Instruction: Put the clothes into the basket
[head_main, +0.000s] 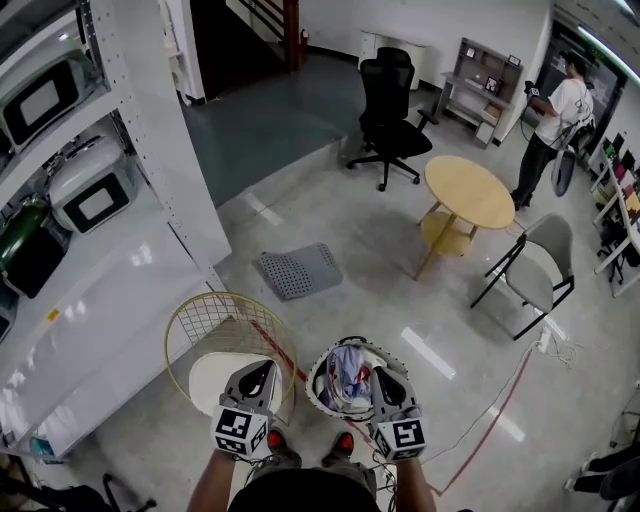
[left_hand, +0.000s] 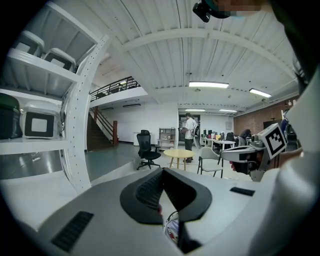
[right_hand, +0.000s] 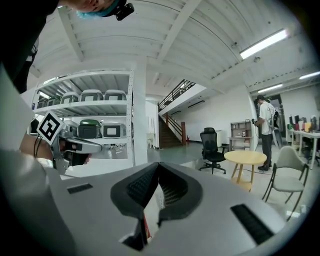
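the clothes (head_main: 345, 372) lie bundled in the round white basket (head_main: 314, 392) on the floor, low between the two grippers. the right gripper (head_main: 384, 374) hangs over the basket's right rim, jaws pressed together with nothing clearly pinched. the left gripper (head_main: 262, 370), also closed and seemingly empty, sits off to the left above a yellow wire stand (head_main: 186, 325). the right hand is nearer.

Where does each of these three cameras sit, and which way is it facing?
Head view: on the person's head, looking steeply down at the floor; shows forearms, shoes, left gripper, right gripper and the basket.
Left gripper view: on that gripper, facing across the room; shows its jaws, and the right gripper beside.
Right gripper view: likewise, its jaws, the left gripper and shelving.
Shared: all three show the round table and black office chair.
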